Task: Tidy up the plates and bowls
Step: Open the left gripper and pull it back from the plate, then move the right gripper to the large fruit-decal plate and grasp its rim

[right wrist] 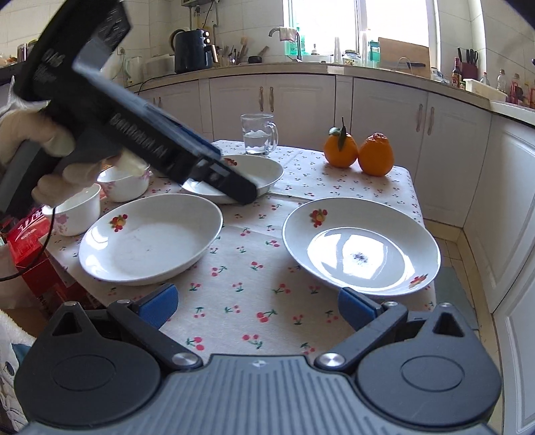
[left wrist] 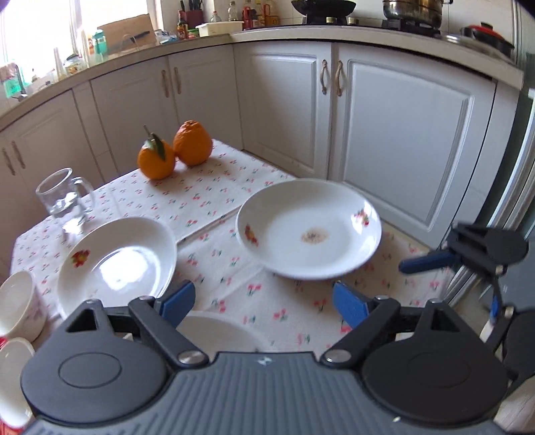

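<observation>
plates (right wrist: 150, 239) and bowls (right wrist: 123, 182), all empty

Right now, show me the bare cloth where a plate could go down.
Free: the near strip of tablecloth between the near-left plate and right plate. Some room between the glass mug and oranges. Crowded: left side, bowls.

Home kitchen: white cabinets (left wrist: 394, 134), countertop stove with wok (left wrist: 322, 8), sink tap (right wrist: 284, 33), kettle (right wrist: 192, 50).
</observation>
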The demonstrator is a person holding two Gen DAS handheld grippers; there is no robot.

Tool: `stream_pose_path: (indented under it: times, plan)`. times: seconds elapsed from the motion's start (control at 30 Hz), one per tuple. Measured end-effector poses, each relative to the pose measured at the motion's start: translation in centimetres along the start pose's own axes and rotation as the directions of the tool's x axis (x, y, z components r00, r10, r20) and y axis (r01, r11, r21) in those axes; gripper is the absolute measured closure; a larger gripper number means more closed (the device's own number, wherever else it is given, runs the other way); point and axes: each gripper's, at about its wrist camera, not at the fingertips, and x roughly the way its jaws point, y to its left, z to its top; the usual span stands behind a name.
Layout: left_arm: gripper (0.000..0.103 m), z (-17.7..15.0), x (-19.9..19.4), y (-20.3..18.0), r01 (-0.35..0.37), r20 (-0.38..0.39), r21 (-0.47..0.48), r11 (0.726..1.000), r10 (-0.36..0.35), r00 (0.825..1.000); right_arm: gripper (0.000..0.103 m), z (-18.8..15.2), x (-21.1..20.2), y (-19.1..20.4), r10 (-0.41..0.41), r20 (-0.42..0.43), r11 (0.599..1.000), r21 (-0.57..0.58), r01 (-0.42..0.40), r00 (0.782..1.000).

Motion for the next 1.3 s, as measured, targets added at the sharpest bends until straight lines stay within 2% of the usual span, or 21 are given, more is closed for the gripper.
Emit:
stream_pose_path:
  times: [0.4, 0.67, 0.87, 1.07, 1.3]
  plan:
    - [0.013, -8.4, -4.9, 0.2, -0.07, -0.015, -0.124, 0.99, 0.069, 0.998, 0.0, -0.4, 0.4, 1.1, 0.025, -0.006, 0.999, 0.02, -0.025, 1.0]
    - [0.013, -13.0, -6.8, 2.4, -0.107, -0.056, -0.217, 0.97, 0.097, 0.994, 0.0, 0.9, 2.1, 2.4, 0.075, -0.023, 0.997, 0.007, -0.075, 0.997]
    - [0.013, -14.2, -5.6, 3.0, -0.142, -0.064, -0.2, 0.97, 0.132, 0.989, 0.0, 2.4, 3.6, 3.4, 0.102, -0.048, 0.995, -0.017, -0.103, 0.994]
    - [0.013, -14.6, -4.0, 3.7, -0.126, -0.056, -0.219, 0.967, 0.116, 0.992, 0.0, 4.0, 5.3, 4.1, 0.134, -0.086, 0.99, -0.021, -0.137, 0.987]
    - [0.006, -14.8, -3.4, 4.1, -0.108, -0.027, -0.227, 0.968, 0.105, 0.994, 0.0, 5.6, 7.7, 4.9, 0.198, -0.13, 0.978, -0.041, -0.205, 0.971]
